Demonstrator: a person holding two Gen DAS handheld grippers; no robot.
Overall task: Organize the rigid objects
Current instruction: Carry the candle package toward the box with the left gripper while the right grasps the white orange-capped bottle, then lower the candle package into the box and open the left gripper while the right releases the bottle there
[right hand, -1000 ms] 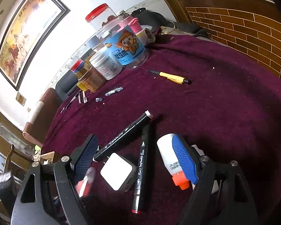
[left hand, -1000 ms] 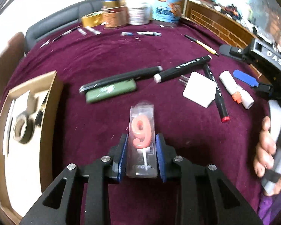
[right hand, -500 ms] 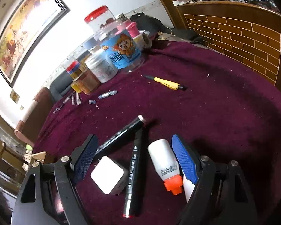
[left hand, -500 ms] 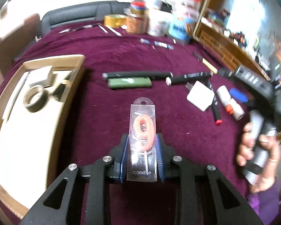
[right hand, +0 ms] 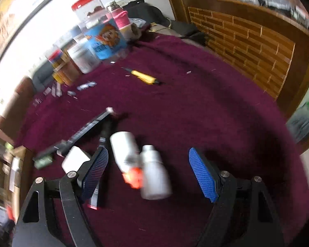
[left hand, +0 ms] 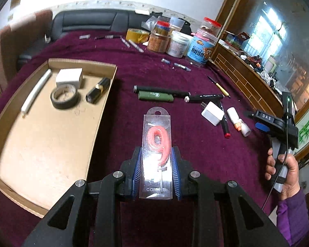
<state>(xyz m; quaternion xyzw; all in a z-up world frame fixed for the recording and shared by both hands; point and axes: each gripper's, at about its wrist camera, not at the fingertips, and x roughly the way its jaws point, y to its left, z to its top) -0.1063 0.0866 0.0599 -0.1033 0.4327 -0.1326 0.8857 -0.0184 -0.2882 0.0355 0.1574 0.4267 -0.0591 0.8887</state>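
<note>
Four items sit in the box (left hand: 105,94); left tongs (left hand: 156,170) clamp the candle pack (left hand: 157,154), right tongs (right hand: 148,175) gape empty over bottles (right hand: 152,175); markers (left hand: 204,98) remain on the counter (left hand: 154,76).

The candle (left hand: 159,142) is red in clear packaging. The desk (left hand: 175,74) cloth is deep maroon. The box (left hand: 51,133) is tan.

We read "candle" in white along the bottom of the clear candle package (left hand: 156,160), at lower centre of the left wrist view, with a red figure 9 inside it. At the right edge, "DAS" stands on the right gripper (left hand: 265,117). Other labels are too blurred for us.
</note>
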